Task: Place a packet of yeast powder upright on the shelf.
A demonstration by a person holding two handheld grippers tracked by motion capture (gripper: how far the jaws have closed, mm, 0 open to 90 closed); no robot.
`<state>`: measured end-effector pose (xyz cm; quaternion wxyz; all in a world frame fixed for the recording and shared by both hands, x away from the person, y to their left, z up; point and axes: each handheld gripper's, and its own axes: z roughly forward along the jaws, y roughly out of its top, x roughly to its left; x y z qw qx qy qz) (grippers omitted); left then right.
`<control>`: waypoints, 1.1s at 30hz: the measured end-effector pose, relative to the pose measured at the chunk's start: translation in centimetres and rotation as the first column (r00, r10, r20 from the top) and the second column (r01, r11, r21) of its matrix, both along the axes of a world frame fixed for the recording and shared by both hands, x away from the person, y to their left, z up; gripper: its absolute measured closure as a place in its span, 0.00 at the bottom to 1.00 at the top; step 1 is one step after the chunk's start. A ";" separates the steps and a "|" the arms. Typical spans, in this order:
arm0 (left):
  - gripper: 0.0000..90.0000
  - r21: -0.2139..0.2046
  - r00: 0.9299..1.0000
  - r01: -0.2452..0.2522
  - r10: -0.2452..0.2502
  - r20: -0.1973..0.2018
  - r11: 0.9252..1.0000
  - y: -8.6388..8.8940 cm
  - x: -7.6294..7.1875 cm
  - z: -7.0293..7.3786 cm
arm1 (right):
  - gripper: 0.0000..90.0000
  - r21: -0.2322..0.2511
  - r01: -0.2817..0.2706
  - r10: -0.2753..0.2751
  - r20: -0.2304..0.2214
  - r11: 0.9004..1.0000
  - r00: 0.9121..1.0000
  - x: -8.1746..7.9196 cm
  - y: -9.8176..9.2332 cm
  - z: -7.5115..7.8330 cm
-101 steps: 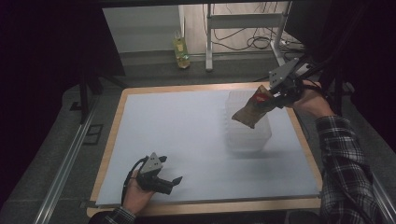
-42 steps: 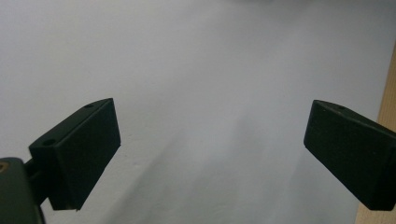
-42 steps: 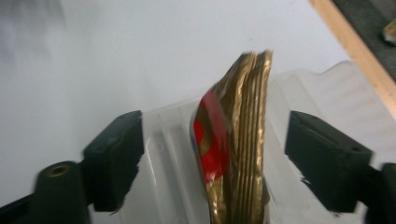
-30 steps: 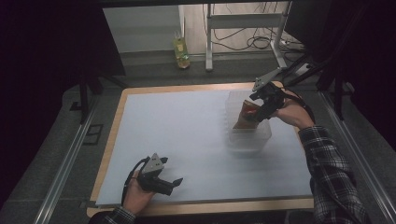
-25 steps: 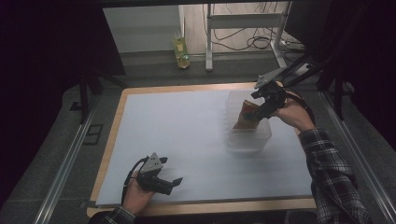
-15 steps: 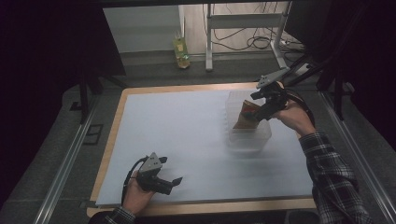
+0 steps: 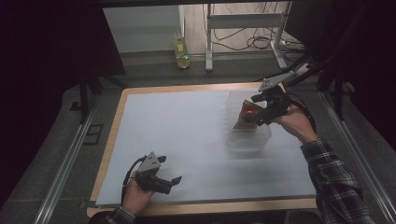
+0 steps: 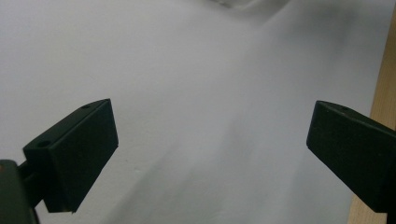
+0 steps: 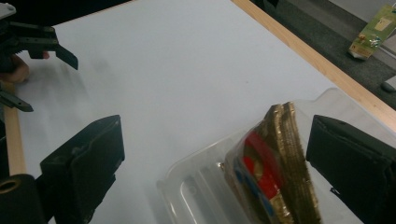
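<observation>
A gold-brown snack packet (image 7: 244,119) with red and blue print (image 9: 267,173) stands on edge inside a clear plastic container (image 7: 251,141) at the table's right. My right gripper (image 7: 259,110) hovers over it, open. In the right gripper view its jaws (image 9: 215,136) stand wide apart, the right one close beside the packet and apart from it. My left gripper (image 7: 169,180) rests open near the front left edge, with bare white mat between its jaws (image 8: 210,126).
A white mat (image 7: 177,126) covers the wooden table (image 7: 122,105). A green object (image 7: 181,49) lies on the floor beyond the far edge. Metal stand legs and cables are behind it. The left gripper (image 9: 41,40) appears far off in the right gripper view.
The right gripper came down from above the container with the packet, set it inside, and its jaws now stand apart from it. The left gripper has not moved.
</observation>
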<state>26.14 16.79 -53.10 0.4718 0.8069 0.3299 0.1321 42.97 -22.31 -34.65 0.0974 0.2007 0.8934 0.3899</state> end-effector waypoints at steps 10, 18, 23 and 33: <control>0.02 0.006 1.000 0.003 -0.003 0.007 1.000 -0.1 -0.1 0.0 | 0.05 0.014 0.006 -0.006 -0.026 1.000 1.000 -1.7 -0.2 -0.6; 0.02 0.004 1.000 0.002 -0.002 0.010 1.000 -0.1 -0.1 0.1 | 0.05 0.020 0.008 -0.008 -0.017 1.000 1.000 -3.2 -0.1 -1.0; 0.03 0.007 1.000 0.005 -0.005 0.010 1.000 -0.1 -0.1 0.0 | 0.05 0.022 0.010 -0.010 -0.006 1.000 1.000 -4.1 0.0 -1.4; 0.03 -0.003 1.000 0.014 -0.014 0.004 1.000 0.0 -0.2 0.1 | 0.05 0.031 0.018 -0.018 0.003 0.999 1.000 -6.2 -0.5 -2.3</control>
